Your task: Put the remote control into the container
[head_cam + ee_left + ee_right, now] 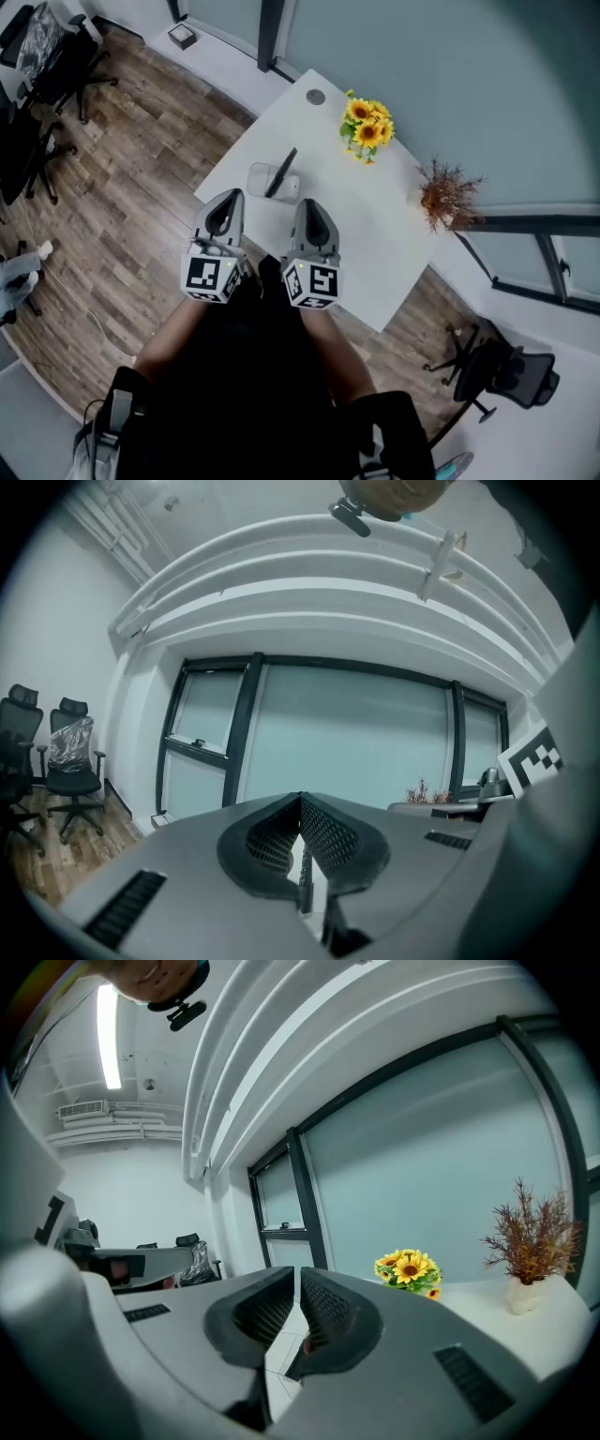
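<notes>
– White surface (375,253) is sitting cornerwise over a wooden floor (141,187), with grey glass panels running behind it. Where is the remote control lying?

– It is looking as though it is already in the container (261,178). The remote control (281,172) is showing as a dark bar leaning in that clear tub, its upper end poking above the rim toward the far side. Whether its lower end is resting flat on the bottom, I cannot tell from the head view.

– And what are the grippers doing?

– Both are hovering on the near side of the container, apart from it and pointing roughly level. The left gripper (228,202) is closed tight, tips meeting, with nothing in it. The right gripper (310,208) is standing only a sliver apart and is carrying nothing either.

– So what could be going wrong from here?

– I am judging the lean as the weak point. A long remote propped on the rim of a light, clear tub is putting its weight high, so a brush from either gripper could be tipping the tub or levering the remote out onto the surface. The sunflowers (367,127) and the dried plant (448,192) are standing well apart, so I am not worrying about them.
</notes>
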The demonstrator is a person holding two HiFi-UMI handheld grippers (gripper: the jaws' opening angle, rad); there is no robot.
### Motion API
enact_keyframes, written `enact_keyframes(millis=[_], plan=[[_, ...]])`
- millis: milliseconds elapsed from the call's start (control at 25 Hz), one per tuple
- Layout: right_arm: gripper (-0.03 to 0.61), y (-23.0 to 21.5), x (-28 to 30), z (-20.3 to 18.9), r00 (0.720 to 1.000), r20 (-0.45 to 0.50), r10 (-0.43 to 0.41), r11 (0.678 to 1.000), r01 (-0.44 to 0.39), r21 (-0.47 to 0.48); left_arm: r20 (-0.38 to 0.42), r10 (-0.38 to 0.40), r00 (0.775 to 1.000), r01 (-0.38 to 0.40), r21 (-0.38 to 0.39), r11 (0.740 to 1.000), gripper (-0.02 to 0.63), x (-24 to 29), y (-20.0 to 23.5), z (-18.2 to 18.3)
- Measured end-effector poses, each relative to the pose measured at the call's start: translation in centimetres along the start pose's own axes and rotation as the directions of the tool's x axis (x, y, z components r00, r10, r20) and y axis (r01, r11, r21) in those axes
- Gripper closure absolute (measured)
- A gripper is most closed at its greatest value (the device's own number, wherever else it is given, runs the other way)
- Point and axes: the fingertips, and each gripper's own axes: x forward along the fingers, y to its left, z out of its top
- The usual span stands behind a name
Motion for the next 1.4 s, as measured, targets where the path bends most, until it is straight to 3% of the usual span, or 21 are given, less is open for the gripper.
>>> enact_keyframes(millis=[560,1160,1400], plan=[[0.558,1.7,-5.5,1.6,1.0,0.015,-0.017,1.0,0.017,0.014,0.026,-0.037,0.999,0.037,-0.004,0.999,0.604,-4.7,-1.3,1.7],[0.563,-0.3,-11.4,3.2,0.998,0.027,0.049,0.999,-0.048,-0.008,0.009,0.012,1.0,-0.012,0.026,1.0,0.605,-7.4,-6.5,0.8],[0.563,-1.1,-13.2,3.0,0.994,0.057,0.098,0.995,-0.098,-0.014,0.046,0.022,0.999,-0.024,0.054,0.998,0.604,-7.7,-9.0,0.8]])
